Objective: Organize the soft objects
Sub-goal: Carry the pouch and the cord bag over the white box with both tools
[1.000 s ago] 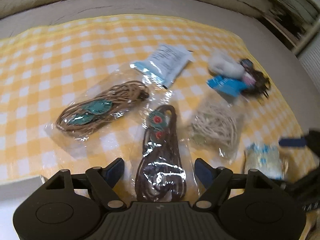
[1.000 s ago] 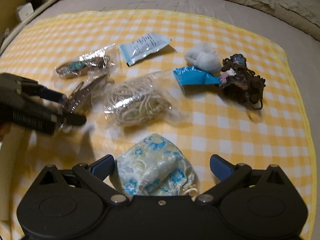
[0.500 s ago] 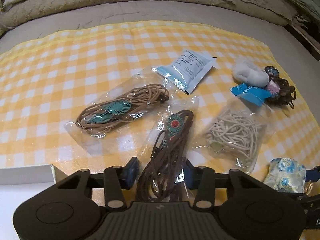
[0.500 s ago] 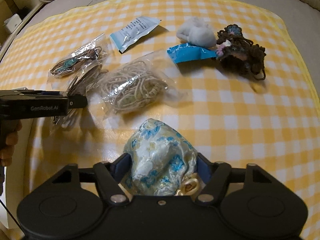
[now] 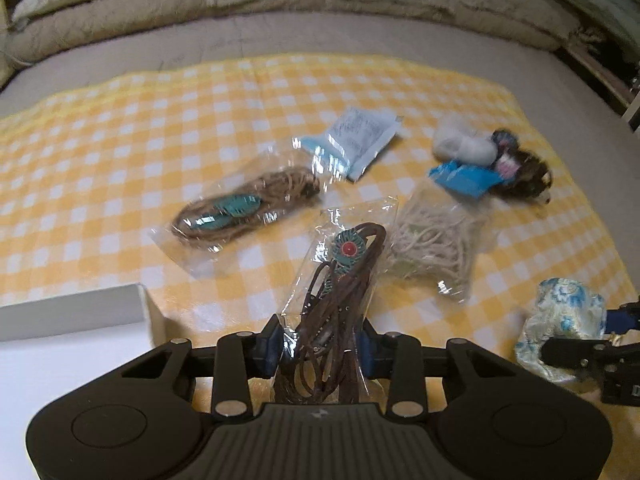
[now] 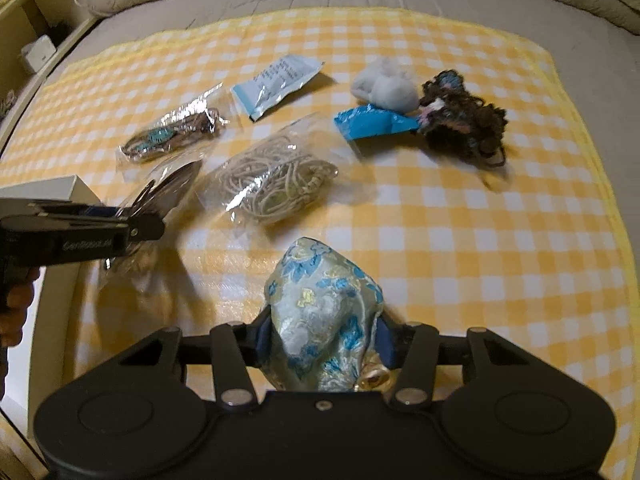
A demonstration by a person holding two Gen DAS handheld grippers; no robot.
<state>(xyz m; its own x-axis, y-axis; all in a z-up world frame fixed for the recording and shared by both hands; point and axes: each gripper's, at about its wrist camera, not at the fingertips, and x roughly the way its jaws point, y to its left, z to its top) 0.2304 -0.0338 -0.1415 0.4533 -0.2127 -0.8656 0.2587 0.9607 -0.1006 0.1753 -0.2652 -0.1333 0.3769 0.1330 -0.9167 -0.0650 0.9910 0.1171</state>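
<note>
Near my left gripper [image 5: 320,350], pinched mid-bundle, the bagged brown cord necklace [image 5: 340,300] hangs limp and slippery; my right gripper [image 6: 322,338] squeezes the soft brocade pouch [image 6: 324,320].

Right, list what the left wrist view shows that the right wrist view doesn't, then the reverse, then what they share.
Only the left wrist view shows the red-centred turquoise medallion on the bagged dark brown leather cord, pinched in the left gripper.

Only the right wrist view shows the person's hand behind the left gripper, a gold clasp on the pale blue floral brocade pouch, and shelving at far left.

Both show the yellow checked cloth, the bagged cream cord, the white box, and the right gripper clamping the pouch.
</note>
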